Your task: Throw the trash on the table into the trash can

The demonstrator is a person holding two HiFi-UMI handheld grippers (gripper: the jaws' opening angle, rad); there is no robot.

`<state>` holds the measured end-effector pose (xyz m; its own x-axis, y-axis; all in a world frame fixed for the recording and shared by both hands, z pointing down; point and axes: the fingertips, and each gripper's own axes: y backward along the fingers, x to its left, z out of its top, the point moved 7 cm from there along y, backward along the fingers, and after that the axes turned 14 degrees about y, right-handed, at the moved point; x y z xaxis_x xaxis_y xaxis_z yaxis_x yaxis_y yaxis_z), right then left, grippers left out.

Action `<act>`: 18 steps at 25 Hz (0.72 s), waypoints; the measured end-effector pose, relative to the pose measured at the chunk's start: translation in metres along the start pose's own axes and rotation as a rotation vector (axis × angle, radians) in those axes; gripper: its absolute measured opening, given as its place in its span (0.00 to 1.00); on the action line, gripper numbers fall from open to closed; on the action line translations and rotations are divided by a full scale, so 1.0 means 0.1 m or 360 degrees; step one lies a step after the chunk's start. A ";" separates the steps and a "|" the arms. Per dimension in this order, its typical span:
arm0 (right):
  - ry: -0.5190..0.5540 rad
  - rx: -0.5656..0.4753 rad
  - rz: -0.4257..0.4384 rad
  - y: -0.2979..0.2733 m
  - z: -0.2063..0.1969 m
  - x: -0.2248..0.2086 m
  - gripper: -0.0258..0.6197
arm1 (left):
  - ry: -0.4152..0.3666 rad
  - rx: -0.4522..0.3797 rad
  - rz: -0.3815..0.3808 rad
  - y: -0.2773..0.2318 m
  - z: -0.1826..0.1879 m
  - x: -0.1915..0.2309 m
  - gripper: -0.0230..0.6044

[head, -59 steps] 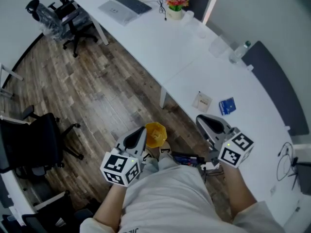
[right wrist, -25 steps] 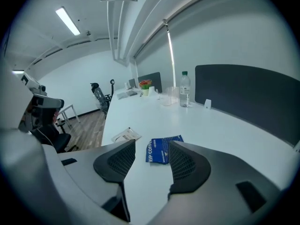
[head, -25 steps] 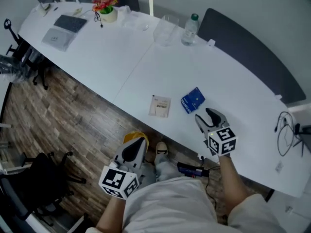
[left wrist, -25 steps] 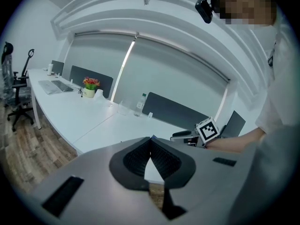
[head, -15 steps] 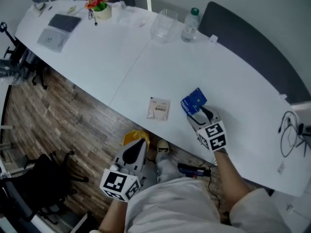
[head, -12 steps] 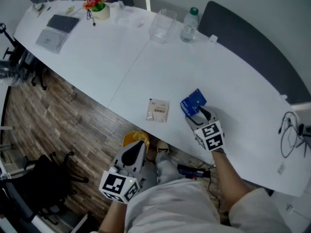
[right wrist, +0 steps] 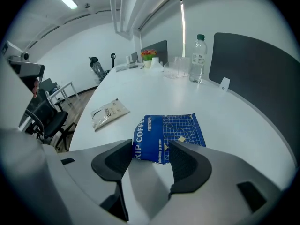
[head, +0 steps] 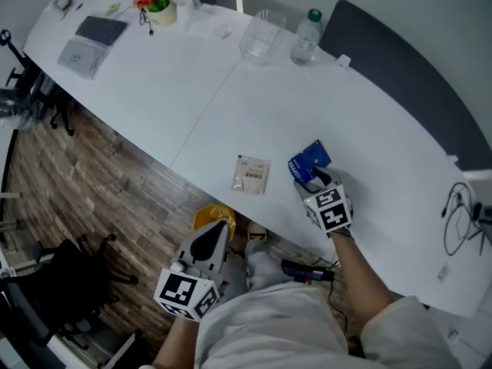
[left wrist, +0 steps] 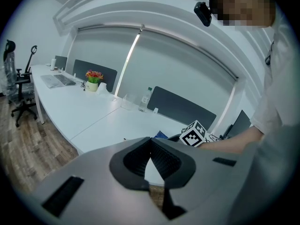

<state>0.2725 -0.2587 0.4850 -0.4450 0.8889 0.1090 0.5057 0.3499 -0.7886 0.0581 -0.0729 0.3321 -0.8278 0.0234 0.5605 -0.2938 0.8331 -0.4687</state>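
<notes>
Between the wide-spread jaws of the right tool (right wrist: pixel 150 153), the near edge of a blue coffee packet (right wrist: pixel 168 132) lies flat on the white bench (head: pixel 369 121). The pads stand on either side of that edge without pressing on it, so the tool holds nothing; its jaws have just been opening. The tool tilts down toward the bench, with the rest of the packet stretching straight ahead of its tips.

Ahead and to the left of this tool, apart from the blue packet, a white sachet (right wrist: pixel 109 112) lies flat near the bench's front edge. Far ahead of the tool a clear water bottle (right wrist: pixel 199 57) with a green cap stands upright, with a clear plastic container (head: pixel 260 35) just to its left.

The left tool (left wrist: pixel 150 142) is held off the bench, over the wooden floor (head: pixel 115 183). Its jaws are closed together at the tips with nothing between them. Just ahead of this tool, on the floor by the bench's edge, a yellow-lined trash can (head: pixel 209 215) shows in part, the tool covering the rest.
</notes>
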 end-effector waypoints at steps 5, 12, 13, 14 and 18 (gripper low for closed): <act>0.0005 -0.0006 -0.0010 -0.01 0.01 -0.02 0.29 | 0.0012 0.0002 0.0007 0.01 -0.03 0.01 0.04; -0.0005 -0.0077 -0.0036 0.04 0.05 -0.01 0.12 | -0.0014 -0.0013 0.0021 0.07 -0.06 0.00 0.04; -0.0002 -0.0087 -0.0049 0.07 0.05 -0.01 0.11 | -0.0014 -0.0021 0.0018 0.08 -0.07 0.01 0.04; 0.0000 -0.0097 -0.0061 0.09 0.06 0.00 0.10 | -0.0015 -0.0031 0.0015 0.10 -0.08 0.02 0.04; -0.0008 -0.0162 -0.0097 0.23 0.14 0.00 0.10 | -0.0017 -0.0047 0.0018 0.16 -0.04 0.00 0.04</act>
<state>0.2735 -0.2544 0.4579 -0.4809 0.8636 0.1517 0.5499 0.4318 -0.7149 0.0548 -0.0570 0.3274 -0.8361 0.0272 0.5480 -0.2702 0.8488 -0.4545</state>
